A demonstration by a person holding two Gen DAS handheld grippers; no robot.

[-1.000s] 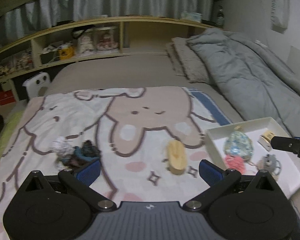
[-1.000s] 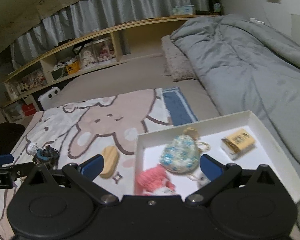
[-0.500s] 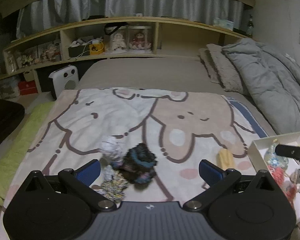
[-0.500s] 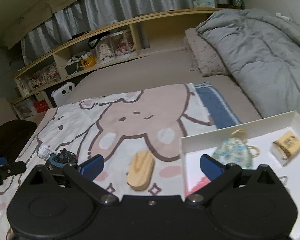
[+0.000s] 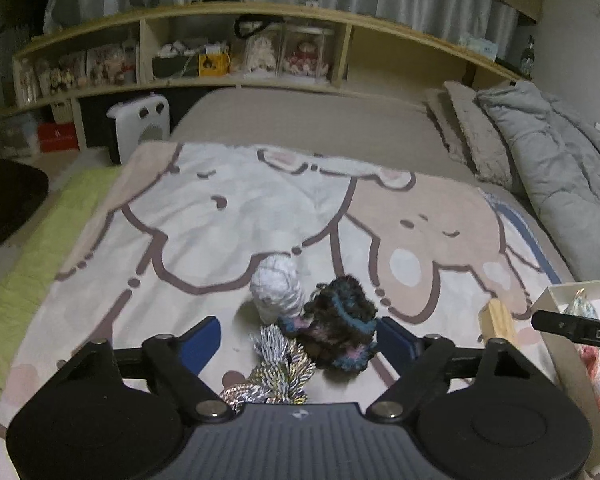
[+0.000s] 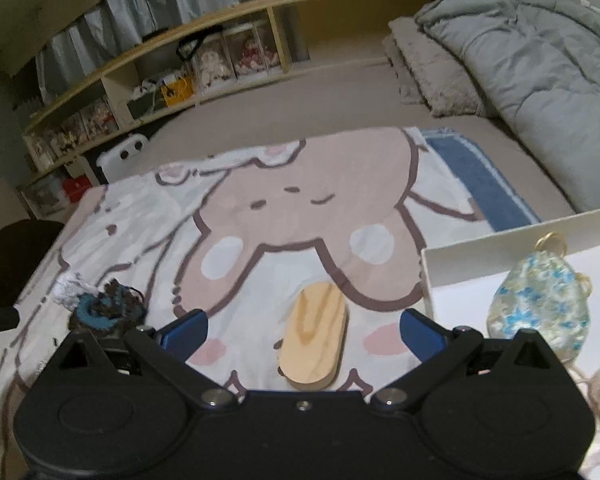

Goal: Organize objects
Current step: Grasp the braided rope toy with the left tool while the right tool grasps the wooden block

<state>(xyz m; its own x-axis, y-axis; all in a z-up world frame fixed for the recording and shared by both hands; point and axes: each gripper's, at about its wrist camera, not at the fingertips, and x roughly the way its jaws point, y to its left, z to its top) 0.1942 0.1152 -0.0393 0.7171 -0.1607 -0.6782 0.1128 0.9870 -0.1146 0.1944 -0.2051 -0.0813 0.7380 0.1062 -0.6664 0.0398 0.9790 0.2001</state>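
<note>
My left gripper [image 5: 300, 340] is open, its blue pads on either side of a dark blue-and-pink scrunchie [image 5: 338, 334], a silver tinsel scrunchie [image 5: 278, 364] and a white scrunchie [image 5: 276, 290] on the cartoon blanket [image 5: 260, 208]. My right gripper [image 6: 304, 330] is open with an oval wooden block [image 6: 314, 334] between its pads. The white tray [image 6: 496, 250] at the right holds a blue floral pouch [image 6: 540, 304]. The dark scrunchie also shows in the right wrist view [image 6: 106, 310].
A grey duvet [image 6: 540, 60] and pillow [image 6: 432, 72] lie at the far right. A wooden shelf [image 5: 260, 60] with dolls runs along the back. A white heater [image 5: 140, 126] stands at the bed's left, by a green mat [image 5: 28, 272].
Both grippers have moved left and closer to the blanket. The scrunchies now lie between my left pads, and the wooden block lies between my right pads. The tray has slid to the right edge.
</note>
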